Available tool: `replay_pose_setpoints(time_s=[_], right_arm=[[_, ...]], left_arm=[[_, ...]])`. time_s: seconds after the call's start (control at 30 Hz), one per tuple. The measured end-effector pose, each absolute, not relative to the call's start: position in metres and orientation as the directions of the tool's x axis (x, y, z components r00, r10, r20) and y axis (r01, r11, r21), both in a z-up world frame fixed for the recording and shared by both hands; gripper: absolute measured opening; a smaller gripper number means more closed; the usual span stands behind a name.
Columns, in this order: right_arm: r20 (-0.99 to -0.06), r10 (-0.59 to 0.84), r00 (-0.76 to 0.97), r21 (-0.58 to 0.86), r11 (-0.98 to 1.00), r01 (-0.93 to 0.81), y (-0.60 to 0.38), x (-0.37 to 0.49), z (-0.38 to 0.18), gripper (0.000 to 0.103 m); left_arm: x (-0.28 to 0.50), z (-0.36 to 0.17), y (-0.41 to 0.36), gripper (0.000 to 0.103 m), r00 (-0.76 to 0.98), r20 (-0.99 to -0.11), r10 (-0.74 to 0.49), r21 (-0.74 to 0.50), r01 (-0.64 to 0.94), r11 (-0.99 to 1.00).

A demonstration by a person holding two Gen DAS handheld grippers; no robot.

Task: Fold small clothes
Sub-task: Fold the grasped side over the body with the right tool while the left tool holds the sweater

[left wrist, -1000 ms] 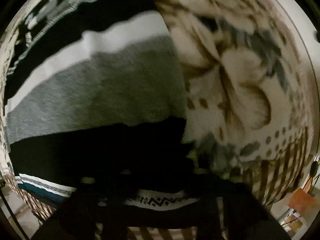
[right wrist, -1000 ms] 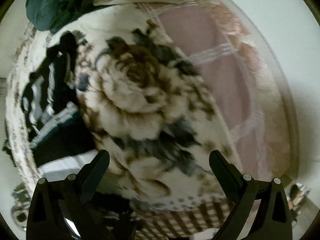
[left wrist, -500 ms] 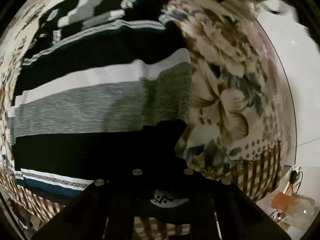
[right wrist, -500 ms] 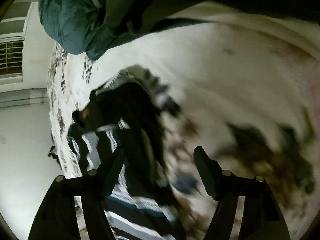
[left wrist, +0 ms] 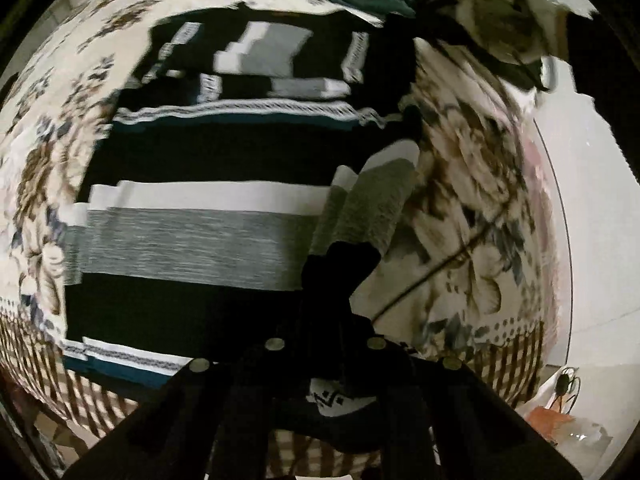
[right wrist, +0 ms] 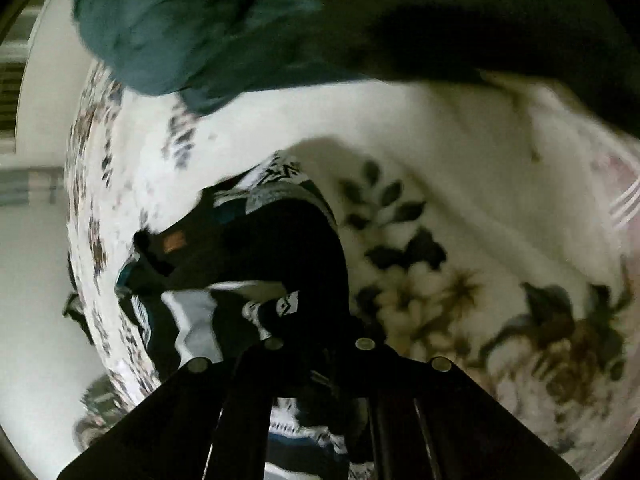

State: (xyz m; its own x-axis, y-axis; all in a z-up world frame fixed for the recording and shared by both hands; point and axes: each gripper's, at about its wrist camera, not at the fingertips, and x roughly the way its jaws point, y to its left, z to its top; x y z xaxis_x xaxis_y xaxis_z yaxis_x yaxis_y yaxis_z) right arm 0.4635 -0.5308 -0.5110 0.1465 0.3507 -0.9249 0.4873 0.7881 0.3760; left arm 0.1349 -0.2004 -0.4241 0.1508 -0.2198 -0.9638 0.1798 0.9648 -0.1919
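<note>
A striped sweater (left wrist: 192, 236) in black, white, grey and teal bands lies spread on a floral blanket (left wrist: 480, 200). My left gripper (left wrist: 326, 320) is shut on the sweater's lower right corner, and the dark cloth there rises in a peak off the blanket with the grey band folding up beside it. In the right wrist view the sweater (right wrist: 248, 248) lies bunched at the left. My right gripper (right wrist: 320, 316) is shut on its dark fabric near a patterned white band. The pads of both grippers are hidden in dark cloth.
A teal bundle of cloth (right wrist: 192, 32) lies at the far end of the blanket (right wrist: 440, 280). A pink checked sheet (right wrist: 624, 196) shows at the right edge. The bed's edge and pale floor (left wrist: 580, 240) lie to the right, with orange clutter (left wrist: 548, 420) below.
The left gripper has risen, drawing the sweater's corner up, so more of the sweater shows. The right gripper swept from the blanket's big flower over to the sweater and closed on it.
</note>
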Motion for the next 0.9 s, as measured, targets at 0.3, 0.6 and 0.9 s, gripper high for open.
replay_pose_setpoints(time_s=[0.3, 0.6, 0.9], right_arm=[[-0.949, 0.288, 0.130, 0.316, 0.882, 0.349, -0.404, 0.502, -0.416, 0.006], [-0.976, 0.207, 0.070, 0.217, 0.950, 0.225, -0.222, 0.571, -0.415, 0.006], [-0.996, 0.088, 0.021, 0.091, 0.980, 0.177, -0.099, 0.592, -0.488, 0.005]], left_arm=[[0.139, -0.400, -0.084, 0.007, 0.195, -0.949, -0.250, -0.255, -0.003, 0.967], [0.138, -0.424, 0.029, 0.007, 0.202, -0.937, -0.284, -0.327, -0.229, 0.917], [0.135, -0.482, 0.093, 0.007, 0.146, -0.937, -0.317, -0.349, -0.346, 0.871]])
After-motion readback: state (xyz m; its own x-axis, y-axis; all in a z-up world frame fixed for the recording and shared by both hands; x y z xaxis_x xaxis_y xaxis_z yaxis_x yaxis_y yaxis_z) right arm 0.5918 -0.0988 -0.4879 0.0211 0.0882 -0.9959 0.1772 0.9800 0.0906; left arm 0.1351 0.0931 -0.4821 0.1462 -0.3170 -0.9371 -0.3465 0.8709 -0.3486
